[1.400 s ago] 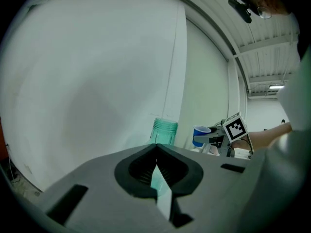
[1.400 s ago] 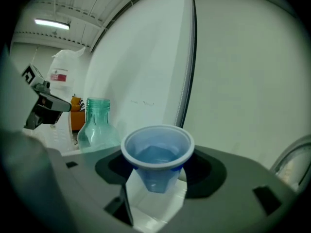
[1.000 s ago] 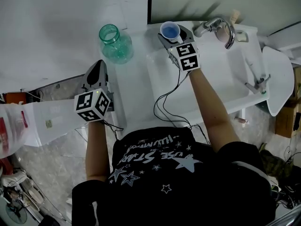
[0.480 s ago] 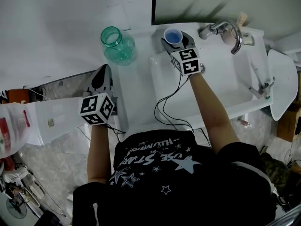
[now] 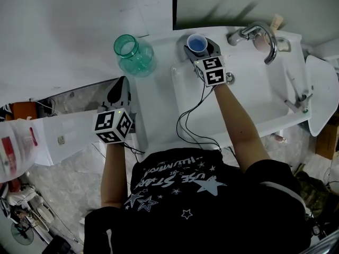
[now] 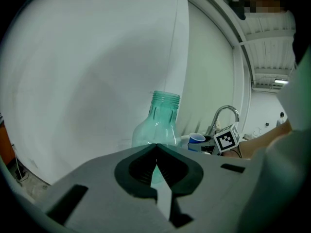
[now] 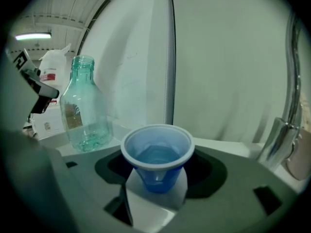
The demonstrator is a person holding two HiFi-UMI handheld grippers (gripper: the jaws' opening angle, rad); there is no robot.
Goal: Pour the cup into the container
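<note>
White sink counter [image 5: 153, 105] (against a pale wall [image 5: 63, 25]) bears a green bottle [image 5: 133, 53].

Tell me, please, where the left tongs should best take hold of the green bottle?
Probably the green bottle by its narrow neck under the threads, coming level from the near side. It stands upright and its body bulges, likely too wide for the left tongs.

A white sink counter [image 5: 153, 115] carries everything. A green glass jar [image 5: 133, 53] stands upright on its flat part, ahead of the fingers [image 5: 119, 89] of the left gripper [image 5: 123, 81], well apart from them. The basin [image 5: 254, 99] (sunk into the counter) opens right of the right gripper [image 5: 197, 42] fingers, with a faucet [image 5: 259, 33] on its far rim.
</note>
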